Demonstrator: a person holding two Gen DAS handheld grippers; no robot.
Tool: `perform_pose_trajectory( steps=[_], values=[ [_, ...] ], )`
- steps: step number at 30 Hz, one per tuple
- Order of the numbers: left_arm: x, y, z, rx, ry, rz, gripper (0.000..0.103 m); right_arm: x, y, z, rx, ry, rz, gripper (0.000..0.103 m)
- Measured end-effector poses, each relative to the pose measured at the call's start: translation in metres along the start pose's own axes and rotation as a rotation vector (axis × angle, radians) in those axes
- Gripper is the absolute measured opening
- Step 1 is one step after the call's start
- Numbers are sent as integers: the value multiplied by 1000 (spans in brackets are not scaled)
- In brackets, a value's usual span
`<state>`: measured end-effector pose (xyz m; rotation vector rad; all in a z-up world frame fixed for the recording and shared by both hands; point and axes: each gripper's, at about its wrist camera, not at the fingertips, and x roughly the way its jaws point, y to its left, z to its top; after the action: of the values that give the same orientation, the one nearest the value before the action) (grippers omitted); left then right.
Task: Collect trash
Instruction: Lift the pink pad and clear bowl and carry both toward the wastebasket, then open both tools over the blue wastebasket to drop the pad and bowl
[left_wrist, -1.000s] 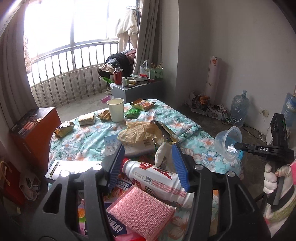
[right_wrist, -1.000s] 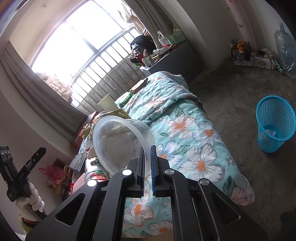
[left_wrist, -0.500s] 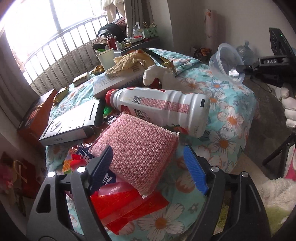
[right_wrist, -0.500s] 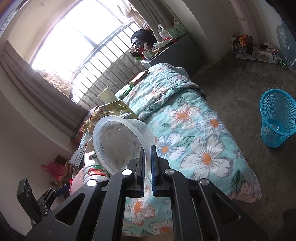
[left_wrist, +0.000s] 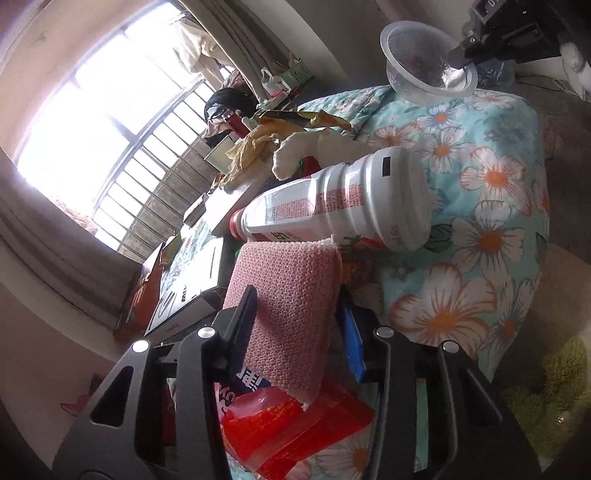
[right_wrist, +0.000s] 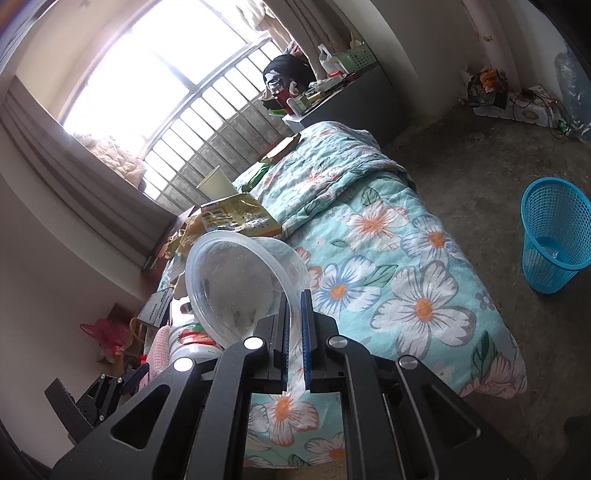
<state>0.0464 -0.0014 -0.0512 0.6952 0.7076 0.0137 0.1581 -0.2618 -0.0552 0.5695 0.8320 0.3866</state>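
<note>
Jaws of the left gripper (left_wrist: 297, 325) have just been closing and now stand partly open around a pink mesh scouring pad (left_wrist: 291, 295), which sits between the black pad on one side and the blue pad on the other; both pads seem to touch its sides, though a firm squeeze cannot be told. The scouring pad lies on a red plastic wrapper (left_wrist: 295, 428) at the near end of a bed with a floral quilt (left_wrist: 491, 206). Just beyond it a white plastic bottle (left_wrist: 340, 203) with a red cap lies on its side.

Jaws of the right gripper (right_wrist: 294, 332) are clamped almost together on the rim of a clear plastic bowl (right_wrist: 240, 284), held tilted above the quilt with its mouth turned toward the camera. Nothing solid shows inside it apart from a cloudy film.

On the bare floor beside the bed, well apart from both grippers, stands a blue mesh wastebasket (right_wrist: 554, 232) with a scrap of clear plastic at its bottom. Farther up the bed lie a yellow snack bag (right_wrist: 240, 218) and a paper cup (right_wrist: 218, 184).

Both grippers point downward at a slant toward the bed; the left view is strongly rolled.
</note>
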Motion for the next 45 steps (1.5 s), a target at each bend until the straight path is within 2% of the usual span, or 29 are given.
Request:
perform_pose_trajectory(
  steps=[4,7,10,12,16,20,24,29,33,39,45],
  values=[
    [-12,21,6,-63,-33,21,29,-1,1,0,-1,-1,6,6],
    [-21,42,9,-116,-66,60,28,-2,1,-1,0,-7,11,6],
    [-33,69,14,-196,-103,82,27,-5,-1,-1,4,-13,18,6],
    [-42,90,19,-270,-132,69,27,-7,-3,0,8,-18,24,6],
    [-60,135,27,-468,-204,-60,27,-12,-9,1,21,-31,32,6],
    [-69,164,39,-636,-287,-261,27,-18,-18,3,43,-48,42,6],
    [-65,167,61,-717,-339,-464,27,-29,-30,7,66,-79,36,6],
    [-44,135,120,-674,-354,-655,27,-51,-60,16,124,-146,-10,6],
    [-9,92,197,-595,-265,-869,27,-76,-96,28,192,-217,-96,6],
    [49,-19,321,-371,-115,-969,28,-90,-177,36,369,-272,-269,6],
    [124,-148,397,-267,61,-1050,29,-75,-266,47,525,-249,-403,6]
  ],
)
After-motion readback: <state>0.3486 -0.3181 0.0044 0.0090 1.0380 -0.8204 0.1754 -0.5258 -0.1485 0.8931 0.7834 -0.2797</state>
